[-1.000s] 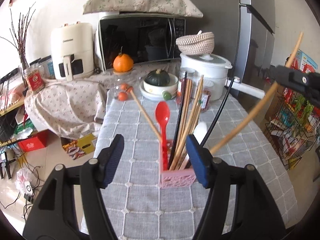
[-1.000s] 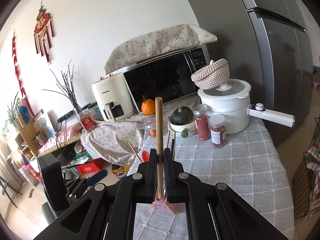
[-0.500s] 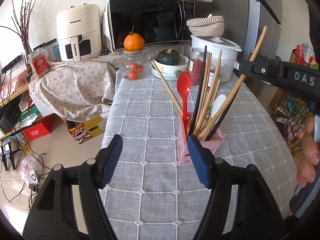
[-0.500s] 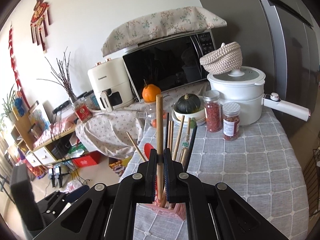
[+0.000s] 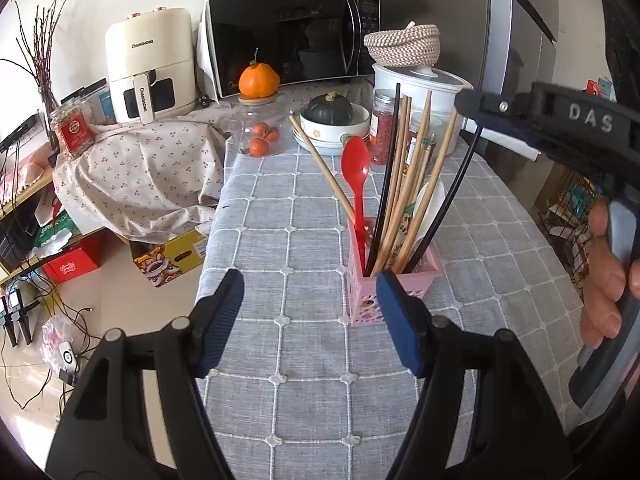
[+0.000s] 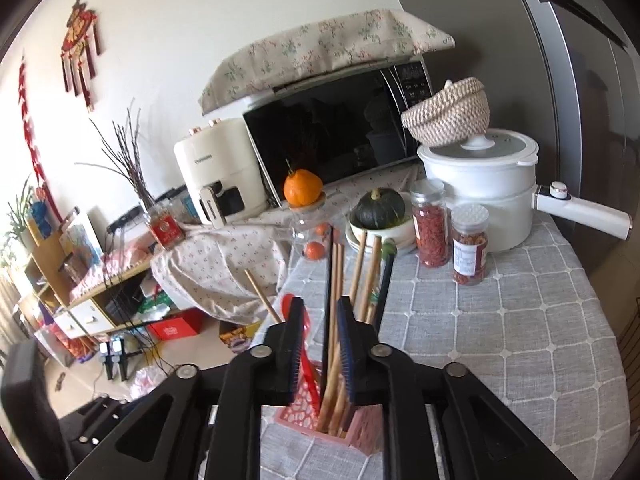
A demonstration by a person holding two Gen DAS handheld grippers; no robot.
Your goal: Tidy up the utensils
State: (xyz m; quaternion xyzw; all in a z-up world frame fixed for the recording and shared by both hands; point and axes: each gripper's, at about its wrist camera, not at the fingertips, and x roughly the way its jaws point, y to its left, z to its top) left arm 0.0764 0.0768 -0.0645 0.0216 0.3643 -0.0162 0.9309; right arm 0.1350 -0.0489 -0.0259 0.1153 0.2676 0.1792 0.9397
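Note:
A pink utensil holder [image 5: 394, 284] stands on the grey checked tablecloth [image 5: 304, 216]. It holds several wooden chopsticks [image 5: 404, 184], black chopsticks, a red spoon [image 5: 356, 168] and a white spoon. My left gripper [image 5: 310, 316] is open and empty, just in front of the holder. My right gripper [image 6: 320, 344] hovers right above the holder [image 6: 320, 420], its jaws a little apart with nothing between them. It also shows in the left wrist view [image 5: 520, 120] above the chopstick tops.
At the back of the table stand a bowl with a green squash [image 5: 332, 116], two spice jars [image 6: 470, 244], a white pot [image 6: 480, 192], a glass jar with an orange [image 5: 258, 80], a microwave [image 5: 292, 40] and an air fryer [image 5: 148, 64]. The table's left edge drops to a cluttered floor.
My right gripper has let go of the wooden chopstick, which now stands in the holder, and has opened slightly. My left gripper drew back a little, still open.

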